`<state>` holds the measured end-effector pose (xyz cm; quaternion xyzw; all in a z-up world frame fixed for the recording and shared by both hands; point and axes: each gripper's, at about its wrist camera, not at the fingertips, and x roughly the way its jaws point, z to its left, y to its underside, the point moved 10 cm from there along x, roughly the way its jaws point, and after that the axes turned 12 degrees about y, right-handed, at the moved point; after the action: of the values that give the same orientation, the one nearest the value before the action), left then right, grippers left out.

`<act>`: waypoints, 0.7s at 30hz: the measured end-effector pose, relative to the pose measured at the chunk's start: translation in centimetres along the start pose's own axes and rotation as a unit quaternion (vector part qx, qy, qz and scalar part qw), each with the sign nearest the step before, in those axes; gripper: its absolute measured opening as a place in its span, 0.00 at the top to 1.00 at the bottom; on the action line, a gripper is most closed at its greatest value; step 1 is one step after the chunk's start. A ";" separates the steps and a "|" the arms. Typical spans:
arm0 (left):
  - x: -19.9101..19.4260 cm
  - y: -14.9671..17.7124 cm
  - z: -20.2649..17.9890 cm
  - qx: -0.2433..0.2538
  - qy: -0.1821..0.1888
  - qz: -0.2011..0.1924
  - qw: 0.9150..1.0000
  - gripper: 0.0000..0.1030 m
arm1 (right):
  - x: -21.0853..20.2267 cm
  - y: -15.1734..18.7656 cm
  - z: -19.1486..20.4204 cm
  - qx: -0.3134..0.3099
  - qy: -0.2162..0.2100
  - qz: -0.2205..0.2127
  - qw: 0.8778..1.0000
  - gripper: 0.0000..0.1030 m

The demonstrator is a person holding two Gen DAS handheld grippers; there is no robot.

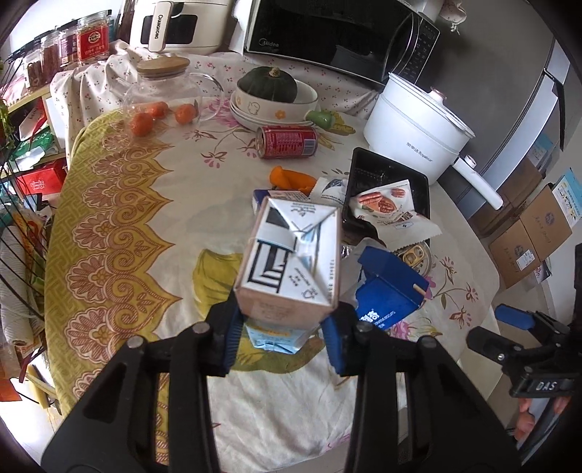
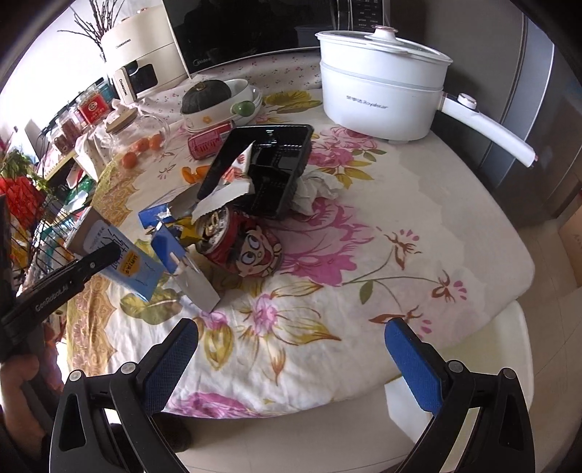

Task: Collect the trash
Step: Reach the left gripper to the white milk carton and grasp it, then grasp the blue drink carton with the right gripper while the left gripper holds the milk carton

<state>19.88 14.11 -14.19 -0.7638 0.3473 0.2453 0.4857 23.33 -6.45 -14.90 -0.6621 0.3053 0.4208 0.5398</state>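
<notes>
My left gripper (image 1: pixel 282 327) is shut on a white and light-blue drink carton (image 1: pixel 291 258) and holds it above the tablecloth; the carton also shows in the right wrist view (image 2: pixel 120 254). My right gripper (image 2: pixel 291 349) is open and empty over the table's near edge. Trash lies in a pile mid-table: a torn blue box (image 1: pixel 391 287) (image 2: pixel 165 236), a crushed red cartoon can (image 2: pixel 243 243), a black plastic tray (image 1: pixel 387 189) (image 2: pixel 271 169) with a snack wrapper (image 1: pixel 389 209), a crumpled tissue (image 2: pixel 314 187), a red soda can (image 1: pixel 287 141) on its side, and orange peel (image 1: pixel 291 178).
A white electric pot (image 1: pixel 418 134) (image 2: pixel 382 83), a bowl with a green squash (image 1: pixel 272 91), a glass jar (image 1: pixel 163 91) with small oranges, a microwave (image 1: pixel 327 32) and an air fryer (image 1: pixel 174 25) stand at the back. A wire rack (image 1: pixel 22 218) is left of the table.
</notes>
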 end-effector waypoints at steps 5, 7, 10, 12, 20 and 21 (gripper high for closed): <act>-2.2 1.0 1.7 -0.007 -0.003 0.002 1.000 0.61 | 1.3 -0.6 4.5 -0.007 -0.014 -0.006 1.000 0.00; -2.6 1.5 2.6 -0.013 -0.005 0.007 1.000 0.61 | 1.9 -1.2 6.1 -0.004 -0.017 -0.013 1.000 0.00; -2.9 2.0 3.7 -0.025 -0.007 0.012 1.000 0.61 | 2.8 -2.4 7.7 0.010 -0.020 -0.027 0.999 0.00; -3.1 2.1 4.2 -0.033 -0.006 0.012 0.999 0.61 | 3.6 -3.0 8.2 0.022 -0.014 -0.034 0.999 0.02; -3.1 2.5 4.7 -0.038 0.000 0.019 0.999 0.61 | 5.4 -4.0 8.3 0.053 0.035 -0.057 0.996 0.12; -3.1 2.5 4.6 -0.038 0.001 0.020 0.999 0.61 | 5.5 -4.0 8.4 0.052 0.040 -0.057 0.996 0.18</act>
<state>15.77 18.54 -15.32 -0.7750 0.3532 0.2674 0.4508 27.35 2.89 -18.50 -0.6657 0.3100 0.3456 0.5842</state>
